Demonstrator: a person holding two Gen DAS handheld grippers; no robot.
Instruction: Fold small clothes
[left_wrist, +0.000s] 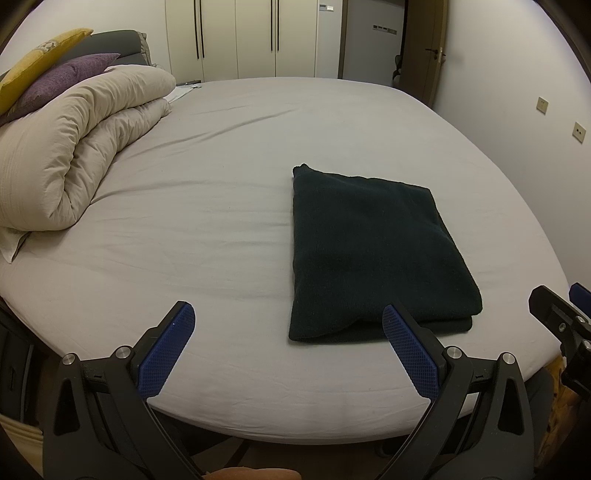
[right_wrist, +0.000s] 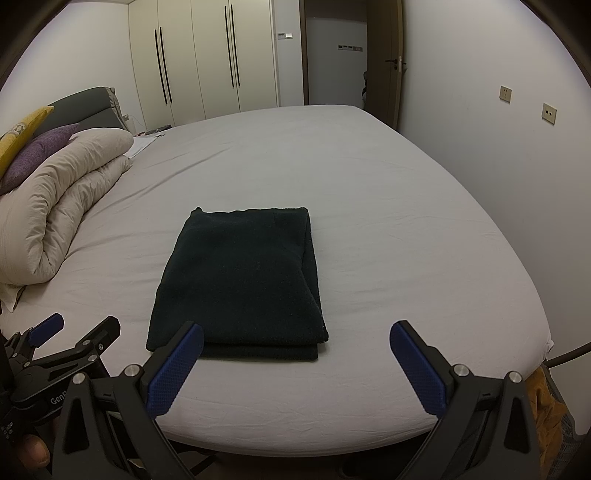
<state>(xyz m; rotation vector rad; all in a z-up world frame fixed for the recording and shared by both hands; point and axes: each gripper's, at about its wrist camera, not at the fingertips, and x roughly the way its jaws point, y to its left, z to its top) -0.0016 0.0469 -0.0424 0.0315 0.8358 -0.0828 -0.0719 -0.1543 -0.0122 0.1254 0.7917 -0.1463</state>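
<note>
Both the left tongs (left_wrist: 288, 325) and right tongs (right_wrist: 295, 341) hang wide open and empty, folded dark sweater (right_wrist: 240, 280) lying at 12 o'clock on the bed (right_wrist: 388, 221).

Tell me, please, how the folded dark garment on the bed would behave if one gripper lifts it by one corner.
The dark garment is soft knit cloth in stacked layers, so it would probably droop and unfold rather than stay flat. Its fuzzy surface suggests the textured pads would not slip. Pushed across the bed sheet, it would likely bunch, not slide whole.
</note>
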